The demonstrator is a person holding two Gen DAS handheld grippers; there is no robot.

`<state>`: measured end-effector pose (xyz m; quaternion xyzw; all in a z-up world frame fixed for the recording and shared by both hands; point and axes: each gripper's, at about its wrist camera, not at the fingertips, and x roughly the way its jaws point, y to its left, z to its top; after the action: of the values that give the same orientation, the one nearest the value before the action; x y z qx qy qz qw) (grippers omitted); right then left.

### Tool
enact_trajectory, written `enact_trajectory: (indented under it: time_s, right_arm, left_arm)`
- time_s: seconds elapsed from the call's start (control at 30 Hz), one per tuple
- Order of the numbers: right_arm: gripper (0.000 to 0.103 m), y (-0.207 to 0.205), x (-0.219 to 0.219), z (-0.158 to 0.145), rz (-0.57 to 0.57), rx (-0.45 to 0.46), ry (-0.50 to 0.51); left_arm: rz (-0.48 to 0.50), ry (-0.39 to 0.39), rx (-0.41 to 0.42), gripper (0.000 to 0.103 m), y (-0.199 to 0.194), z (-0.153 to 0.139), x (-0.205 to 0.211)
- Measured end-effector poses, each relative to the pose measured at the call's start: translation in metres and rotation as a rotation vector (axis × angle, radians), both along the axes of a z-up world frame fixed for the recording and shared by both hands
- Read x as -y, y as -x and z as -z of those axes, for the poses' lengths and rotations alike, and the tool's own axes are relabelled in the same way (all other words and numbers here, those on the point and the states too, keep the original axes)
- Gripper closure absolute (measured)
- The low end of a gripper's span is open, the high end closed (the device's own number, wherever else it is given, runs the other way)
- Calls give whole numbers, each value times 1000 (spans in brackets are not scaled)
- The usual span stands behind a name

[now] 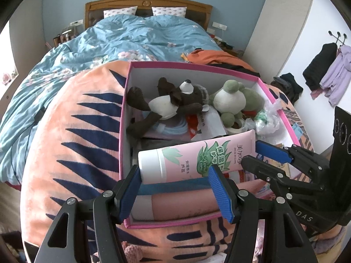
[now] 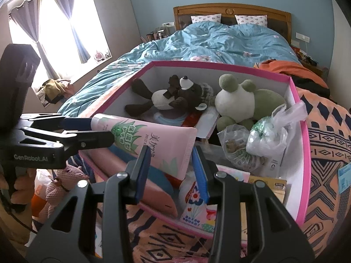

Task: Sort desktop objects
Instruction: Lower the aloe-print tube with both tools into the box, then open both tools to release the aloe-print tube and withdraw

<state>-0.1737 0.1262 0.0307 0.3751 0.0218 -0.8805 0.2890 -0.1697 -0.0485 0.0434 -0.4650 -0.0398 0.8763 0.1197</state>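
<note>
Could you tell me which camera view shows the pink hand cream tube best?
The left wrist view: the hand cream tube lies nearly whole across the frame, white cap and label visible, above the box. The right wrist view shows it foreshortened, its cap end hidden behind the left claw.
</note>
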Motion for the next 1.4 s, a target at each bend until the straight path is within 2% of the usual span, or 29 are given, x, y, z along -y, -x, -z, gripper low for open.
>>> enact_trajectory:
  time_s: [0.7,1.03,1.23,1.4]
  right_arm:
    - [60,22,6,20,18,60,-48]
    - [53,15,5,18,27,40,-44]
    - [45,-5,-4,10,42,-2,-7]
    - [44,-29,-14,6,45,-31,33]
  left_arm:
    - [-16,100,-9,41,5,12,-14]
    - [-12,86,-57,25,-9,12,-20]
    - [-30,69,-94,19,-24,6,-19]
    - [-52,43,-115,19,-40,0,-14]
